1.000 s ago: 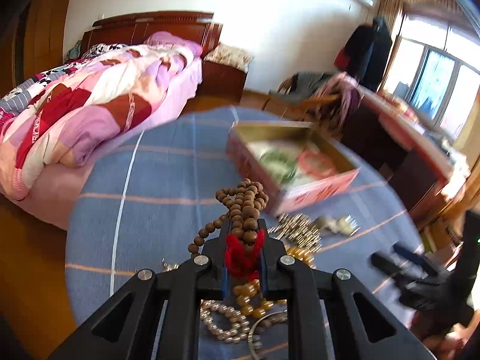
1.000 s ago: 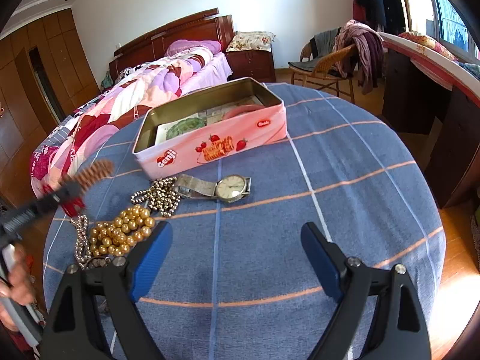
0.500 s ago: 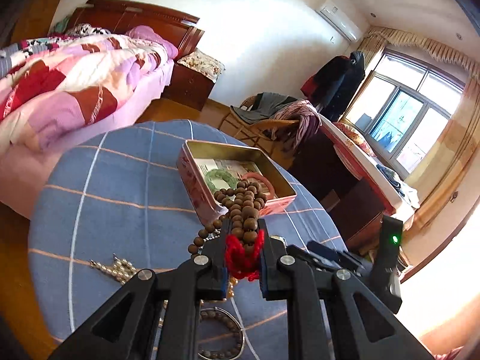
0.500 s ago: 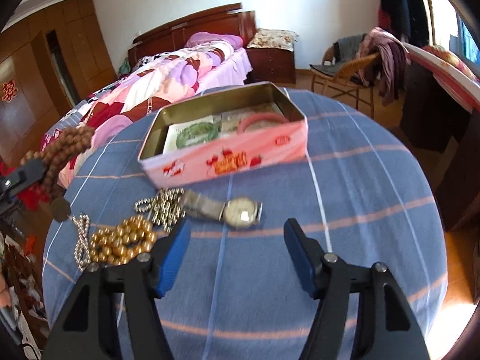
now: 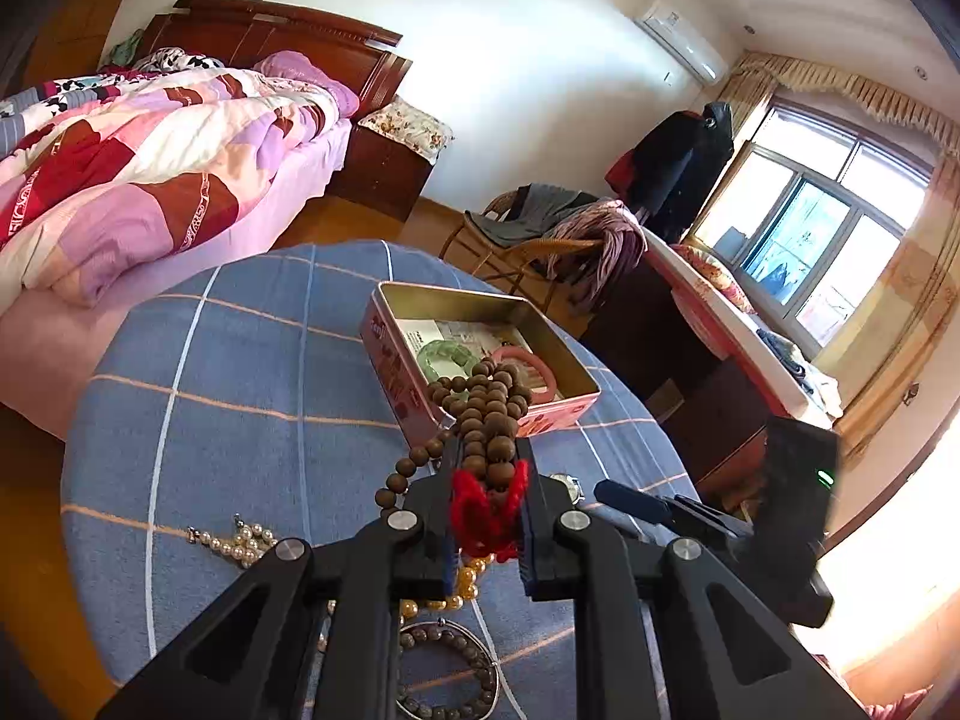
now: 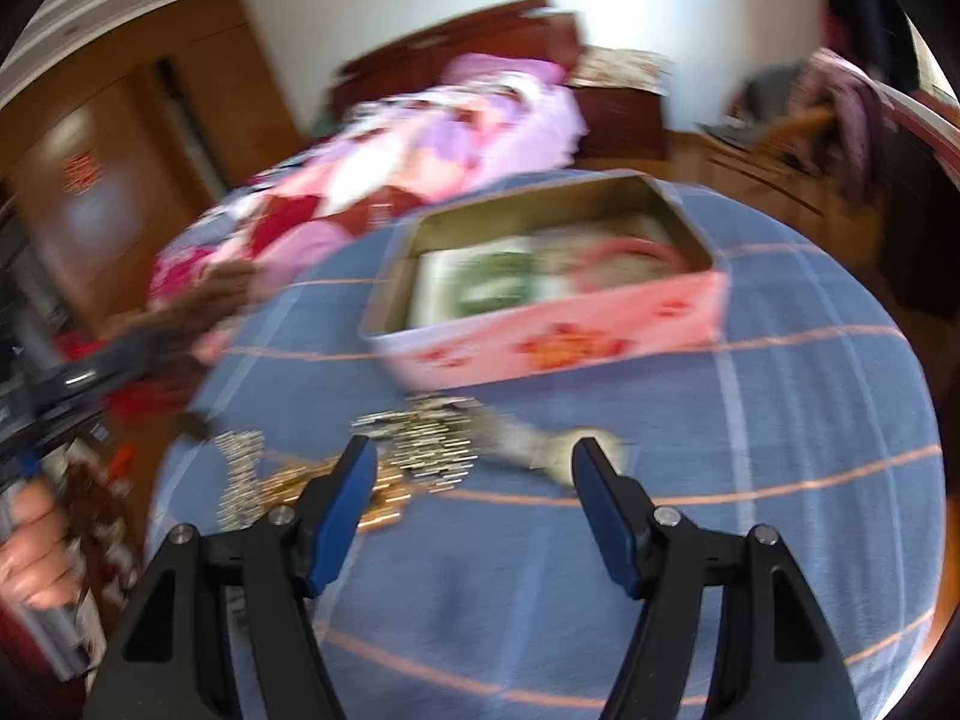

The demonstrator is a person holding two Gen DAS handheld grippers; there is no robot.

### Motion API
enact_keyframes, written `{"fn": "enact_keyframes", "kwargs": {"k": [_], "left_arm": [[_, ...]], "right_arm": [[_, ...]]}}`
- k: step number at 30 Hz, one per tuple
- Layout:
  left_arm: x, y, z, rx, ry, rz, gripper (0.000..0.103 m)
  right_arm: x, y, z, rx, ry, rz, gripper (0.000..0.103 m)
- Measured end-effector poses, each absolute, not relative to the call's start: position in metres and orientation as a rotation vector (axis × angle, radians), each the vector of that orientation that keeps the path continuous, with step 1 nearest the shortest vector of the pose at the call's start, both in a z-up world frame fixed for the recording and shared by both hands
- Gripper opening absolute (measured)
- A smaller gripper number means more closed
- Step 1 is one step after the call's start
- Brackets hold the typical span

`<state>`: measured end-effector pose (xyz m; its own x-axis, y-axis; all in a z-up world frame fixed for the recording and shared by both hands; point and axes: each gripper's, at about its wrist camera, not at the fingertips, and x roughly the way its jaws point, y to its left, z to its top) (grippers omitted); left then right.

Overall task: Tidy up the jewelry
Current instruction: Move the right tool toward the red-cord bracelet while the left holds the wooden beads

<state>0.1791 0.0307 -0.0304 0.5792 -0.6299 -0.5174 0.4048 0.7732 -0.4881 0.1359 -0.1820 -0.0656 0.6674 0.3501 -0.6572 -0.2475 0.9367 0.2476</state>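
Left wrist view: my left tool (image 5: pixel 487 483) is clamped on the brown wooden bead strand with a red tassel (image 5: pixel 489 414), held above the blue checked surface (image 5: pixel 240 396) near the open pink rectangular tin (image 5: pixel 480 354). My right tool (image 6: pixel 474 468) stands parted and empty, above the silver wristwatch (image 6: pixel 540 447).

Bare cloth (image 6: pixel 540 588) nearside (blurred); watch (image 6: pixel 558 450), chains (image 6: pixel 432 438) front the tin (image 6: pixel 552 348).

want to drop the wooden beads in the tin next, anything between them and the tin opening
Nothing visible does. The left gripper holds the wooden bead string just short of the open pink tin; a green bangle and pink bangle already lie inside.
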Motion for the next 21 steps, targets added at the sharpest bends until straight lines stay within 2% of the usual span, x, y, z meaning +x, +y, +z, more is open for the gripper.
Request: {"fn": "enact_keyframes", "kwargs": {"k": [5, 9, 10, 11, 12, 13, 21], "left_arm": [[0.176, 0.023, -0.030, -0.328, 0.744, -0.643, 0.014], [0.173, 0.017, -0.035, -0.314, 0.772, -0.653, 0.014], [0.173, 0.015, -0.037, -0.304, 0.780, -0.654, 0.014], [0.172, 0.014, -0.038, -0.302, 0.786, -0.656, 0.014], [0.172, 0.013, -0.039, -0.302, 0.792, -0.664, 0.014], [0.171, 0.013, -0.039, -0.303, 0.793, -0.670, 0.014], [0.172, 0.020, -0.038, -0.279, 0.770, -0.625, 0.014]], "right_arm": [[0.125, -0.135, -0.061, -0.009, 0.738, 0.444, 0.071], [0.132, -0.121, -0.066, -0.002, 0.733, 0.474, 0.070], [0.134, -0.119, -0.068, 0.010, 0.736, 0.491, 0.063], [0.135, -0.120, -0.069, 0.016, 0.746, 0.504, 0.046], [0.137, -0.119, -0.072, 0.017, 0.769, 0.518, 0.033], [0.140, -0.119, -0.078, 0.016, 0.804, 0.516, 0.007], [0.133, -0.158, -0.087, 0.097, 0.824, 0.385, 0.007]]}}
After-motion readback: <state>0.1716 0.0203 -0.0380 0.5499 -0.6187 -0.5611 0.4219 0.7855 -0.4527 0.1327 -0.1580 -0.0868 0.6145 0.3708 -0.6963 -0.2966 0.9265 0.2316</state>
